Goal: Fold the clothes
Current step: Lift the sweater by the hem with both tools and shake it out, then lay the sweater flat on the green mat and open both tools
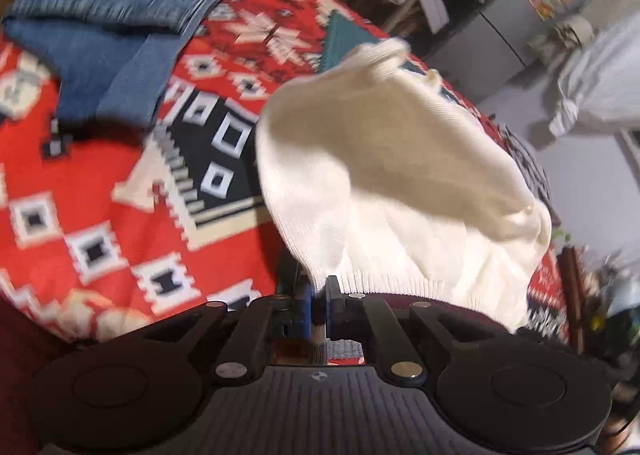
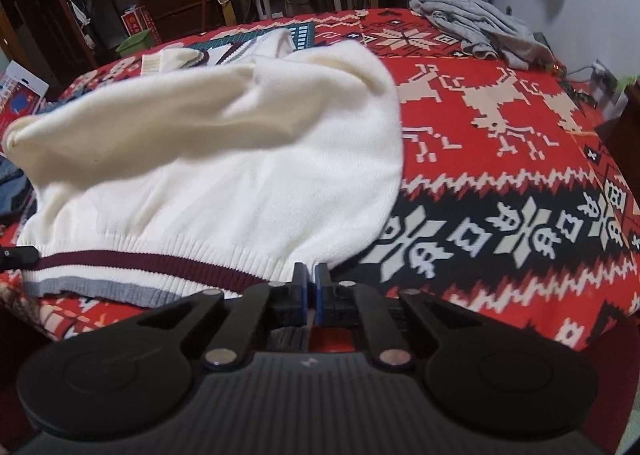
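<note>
1. Jeans (image 1: pixel 104 35) lie folded at the far left of the blanket (image 1: pixel 80 183), well apart from the work. Keep the sweater (image 2: pixel 224 159) off them.
2. Left gripper (image 1: pixel 319 297): jaws nearly together, pinching the sweater's ribbed hem at its left corner. Fabric billows up ahead of it, so this end looks lifted (blur suggests motion).
3. Sweater sits mid-blanket, body spread away from both grippers, with the hem (image 2: pixel 140 267) (maroon and grey stripes) nearest them. A sleeve or fold lies bunched across the top.
4. Right gripper (image 2: pixel 311 281): jaws nearly together, clamped on the hem at its right corner.
5. My read of the step: carry the hem forward to the shoulders for a half fold.
   - Keep both corners level and the hem taut between them, or the fold goes skewed.
   - Lift high enough to clear the bunched part, else it gets trapped inside.
   - Land hem on the neckline square, then release.
6. Grey garment (image 2: pixel 480 27) is crumpled at the far right corner, well clear.
</note>
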Demonstrator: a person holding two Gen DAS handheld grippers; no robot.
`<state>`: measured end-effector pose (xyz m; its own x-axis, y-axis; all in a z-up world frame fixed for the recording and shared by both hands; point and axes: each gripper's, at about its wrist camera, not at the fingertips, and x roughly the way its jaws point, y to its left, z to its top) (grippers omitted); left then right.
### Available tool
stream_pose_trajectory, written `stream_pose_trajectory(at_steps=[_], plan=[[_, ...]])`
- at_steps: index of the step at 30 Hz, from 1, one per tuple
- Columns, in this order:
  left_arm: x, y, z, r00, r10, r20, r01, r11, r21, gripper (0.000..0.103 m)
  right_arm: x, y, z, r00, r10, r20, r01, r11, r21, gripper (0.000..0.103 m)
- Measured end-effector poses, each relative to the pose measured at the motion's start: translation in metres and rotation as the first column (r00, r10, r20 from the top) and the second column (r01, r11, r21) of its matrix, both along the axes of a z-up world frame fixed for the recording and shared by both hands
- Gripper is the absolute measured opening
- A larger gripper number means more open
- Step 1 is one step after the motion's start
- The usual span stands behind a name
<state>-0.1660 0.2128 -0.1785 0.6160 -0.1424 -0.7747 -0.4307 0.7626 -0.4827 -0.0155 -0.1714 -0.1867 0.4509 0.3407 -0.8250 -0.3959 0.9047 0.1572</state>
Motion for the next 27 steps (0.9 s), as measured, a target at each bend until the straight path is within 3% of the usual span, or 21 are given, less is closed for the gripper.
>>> stream_pose_trajectory(at_steps=[7,17,21,24,27], plan=[[-0.022,-0.001,0.022,0.992,-0.102,-0.071,0.105,0.994,0.034,0.006,-0.021,-0.026,0.019,0.996,0.067,-0.052,-0.069,0.997,-0.039,0.003],[-0.054,-0.006,-0.022,0.977,-0.083,-0.198,0.085,0.996,-0.001,0.006,-0.043,-0.047,-0.019,0.981,0.039,-0.192,-0.053,0.996,-0.065,0.003],[-0.046,-0.012,-0.022,0.976,-0.116,-0.185,0.122,0.992,0.022,0.006,-0.043,-0.045,-0.024,0.981,0.052,-0.189,-0.066,0.995,-0.071,0.006],[-0.044,-0.014,-0.013,0.976,-0.13,-0.176,0.141,0.989,0.051,0.009,-0.045,-0.051,-0.019,0.982,0.032,-0.184,-0.042,0.998,-0.049,0.015],[-0.047,-0.009,-0.005,0.979,-0.118,-0.167,0.13,0.99,0.062,0.01,-0.046,-0.057,-0.008,0.986,0.022,-0.163,-0.029,0.999,-0.041,0.016]])
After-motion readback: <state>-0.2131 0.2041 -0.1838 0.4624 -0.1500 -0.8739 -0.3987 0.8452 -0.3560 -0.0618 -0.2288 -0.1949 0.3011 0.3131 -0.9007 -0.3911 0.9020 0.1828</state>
